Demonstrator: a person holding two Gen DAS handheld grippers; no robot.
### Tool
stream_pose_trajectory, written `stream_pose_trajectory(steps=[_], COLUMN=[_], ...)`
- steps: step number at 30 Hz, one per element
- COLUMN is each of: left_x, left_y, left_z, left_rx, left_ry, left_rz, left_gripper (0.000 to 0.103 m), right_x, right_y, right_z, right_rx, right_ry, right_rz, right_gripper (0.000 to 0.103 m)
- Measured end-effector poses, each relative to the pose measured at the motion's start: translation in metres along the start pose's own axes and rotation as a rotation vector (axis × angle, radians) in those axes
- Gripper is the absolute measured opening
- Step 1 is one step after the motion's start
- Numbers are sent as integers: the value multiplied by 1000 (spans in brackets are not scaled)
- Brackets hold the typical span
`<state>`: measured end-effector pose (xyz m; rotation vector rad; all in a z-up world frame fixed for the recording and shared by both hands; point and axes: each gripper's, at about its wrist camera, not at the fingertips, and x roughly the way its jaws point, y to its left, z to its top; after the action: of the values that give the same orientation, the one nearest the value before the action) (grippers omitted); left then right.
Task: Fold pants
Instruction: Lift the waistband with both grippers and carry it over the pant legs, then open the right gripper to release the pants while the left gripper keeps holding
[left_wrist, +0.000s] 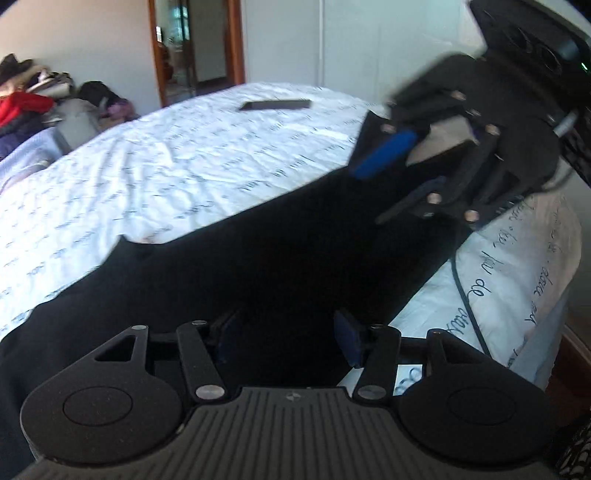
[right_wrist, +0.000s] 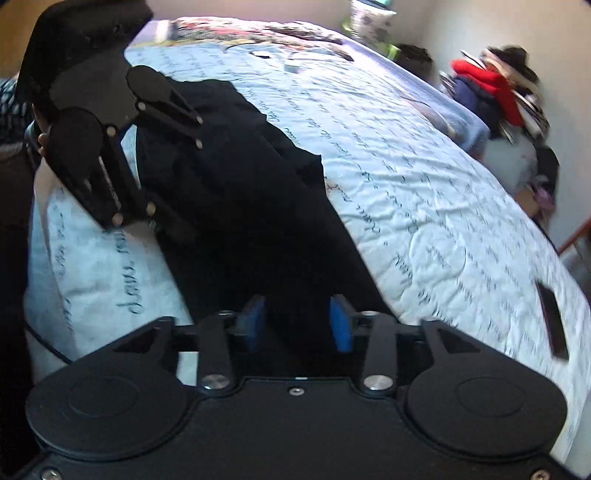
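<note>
In the left wrist view, the left tongs (left_wrist: 286, 338) are filling the bottom of the frame, their blue pads spread apart with nothing between them, hanging just over the pants (left_wrist: 258, 251). The pants are lying as a dark band across the bed (left_wrist: 166, 166), running from the lower left toward the right of the frame. At the upper right the right tongs (left_wrist: 391, 181) are showing, blurred, parted and gripping nothing. A phone (left_wrist: 275, 105) is resting on the bed near the top centre, and a pile of clothes (left_wrist: 33, 99) is sitting at the upper left.

In the right wrist view, the right tongs (right_wrist: 297, 325) are taking up the bottom centre, pads wide apart and empty, poised above the pants (right_wrist: 251, 192), which are stretching from bottom centre to upper left. The left tongs (right_wrist: 177, 225) are appearing at the left; their gap is hard to read here.

The fabric is so dark that edges and layers are barely showing, so either tongs are probably risking pinching one layer only, or the sheet beneath, and dragging the fold crooked.
</note>
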<state>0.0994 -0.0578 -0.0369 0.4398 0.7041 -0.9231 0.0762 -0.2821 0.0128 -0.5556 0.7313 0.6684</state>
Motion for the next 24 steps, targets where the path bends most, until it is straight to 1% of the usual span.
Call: stream_pose_trajectory(steps=[2, 4, 5, 6, 7, 8, 9, 10, 11, 12, 14, 16, 20, 22, 24], left_x=[13, 19, 22, 23, 22, 21, 20, 18, 16, 15, 14, 12, 9, 10, 13], left_y=[-12, -18, -19, -20, -22, -23, -25, -26, -28, -30, -32, -34, -43, -45, -46], left_z=[5, 4, 4, 4, 3, 2, 1, -1, -2, -3, -4, -8, -15, -18, -21], left_rx=[35, 47, 37, 24, 15, 12, 15, 24, 36, 49, 55, 55, 119, 126, 128], left_ry=[10, 11, 13, 10, 6, 1, -9, -20, -29, -38, -50, -54, -57, -47, -38], left_rz=[4, 22, 20, 16, 8, 3, 3, 7, 17, 24, 11, -22, -48, -73, -82], left_gripper=[59, 58, 50, 36, 31, 23, 14, 11, 7, 4, 3, 3, 3, 3, 3], right_x=[17, 35, 43, 50, 56, 61, 63, 63, 61, 55, 41, 25, -5, -9, -4], right_y=[-8, -19, -24, -29, -33, -37, -39, -38, -33, -26, -13, 2, 41, 58, 68], right_z=[4, 9, 11, 11, 13, 14, 14, 15, 14, 13, 7, -2, -22, -32, -41], right_rx=[-61, -68, -82, -96, -96, -89, -83, -89, -112, -136, -145, -127, -77, -42, 7], right_ry=[28, 87, 111, 132, 151, 173, 191, 205, 218, 229, 225, 206, 167, 158, 151], right_rz=[59, 96, 117, 135, 150, 177, 203, 216, 207, 192, 170, 128, 53, 21, -1], right_gripper=[46, 46, 46, 46, 46, 46, 39, 19, 11, 6, 5, 5, 5, 5, 5])
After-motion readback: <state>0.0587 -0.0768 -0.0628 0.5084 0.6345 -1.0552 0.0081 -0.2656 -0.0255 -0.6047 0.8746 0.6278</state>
